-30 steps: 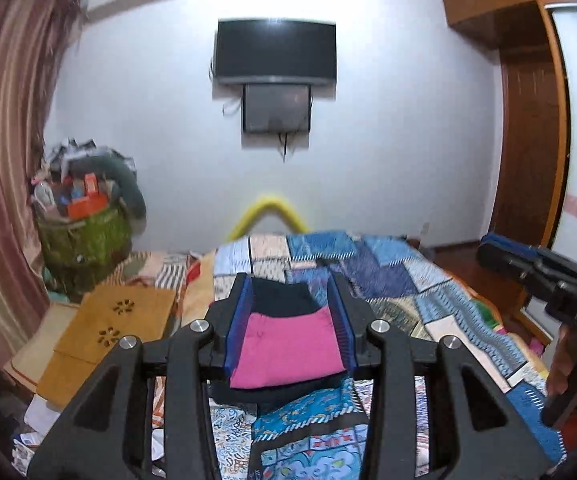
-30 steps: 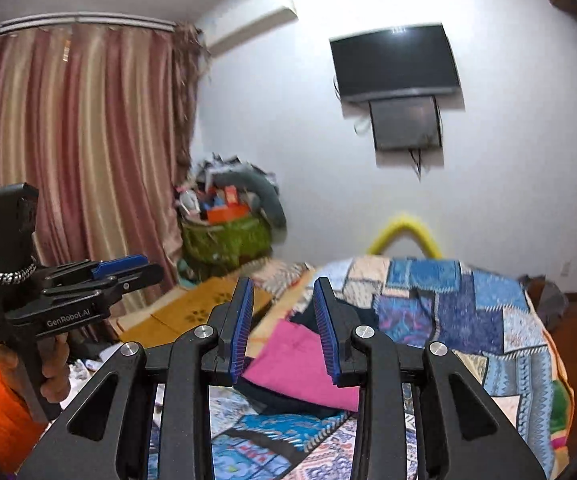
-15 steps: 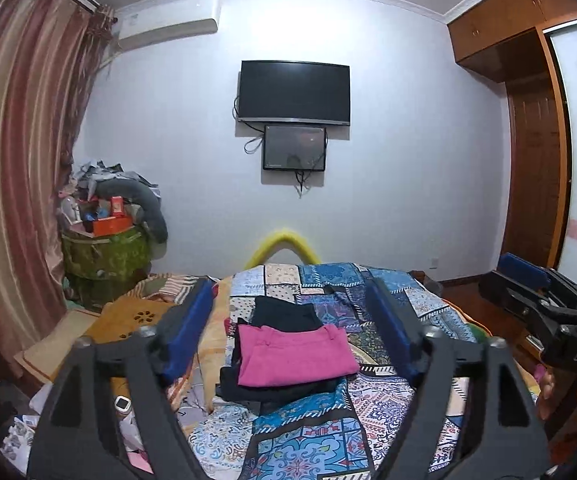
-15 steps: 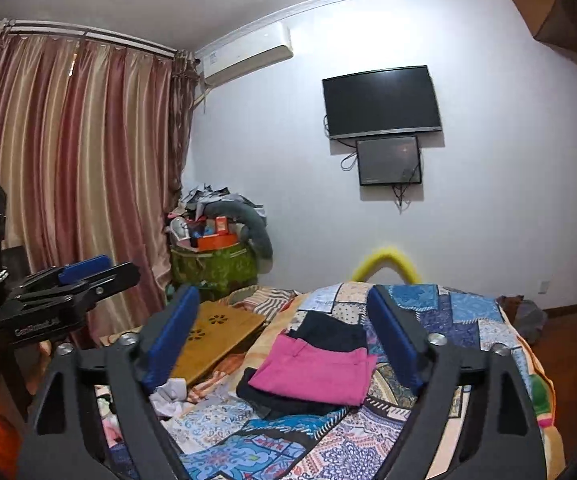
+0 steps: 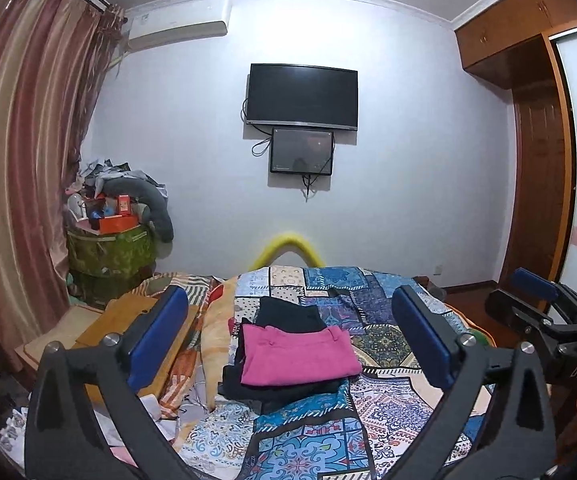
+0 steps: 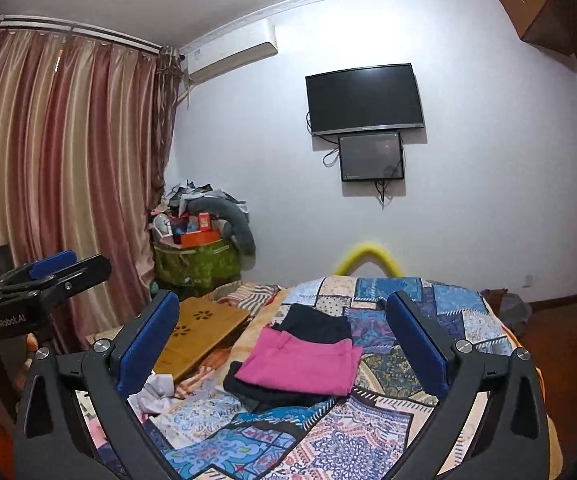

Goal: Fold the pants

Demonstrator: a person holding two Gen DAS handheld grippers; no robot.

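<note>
Folded pink pants (image 5: 298, 356) (image 6: 302, 364) lie on a folded black garment (image 5: 292, 312) in the middle of the patchwork bed (image 5: 368, 304). My left gripper (image 5: 288, 300) hovers well short of the stack, its jaws opening wide, with nothing between the blue pads (image 5: 156, 340). My right gripper (image 6: 282, 300) is likewise back from the stack, its jaws opening and holding nothing. Each gripper shows at the edge of the other's view: the right gripper (image 5: 536, 292) and the left gripper (image 6: 60, 268).
A wooden lap table (image 6: 196, 328) and loose clothes lie left of the bed. A green basket (image 5: 108, 252) piled with clutter stands by the curtain (image 6: 68, 180). A TV (image 5: 302, 96) hangs on the far wall. A wooden wardrobe (image 5: 536, 200) is on the right.
Both grippers have drawn back from the pink pants and their jaws have spread from narrow to wide. The pants stay folded on the bed.
</note>
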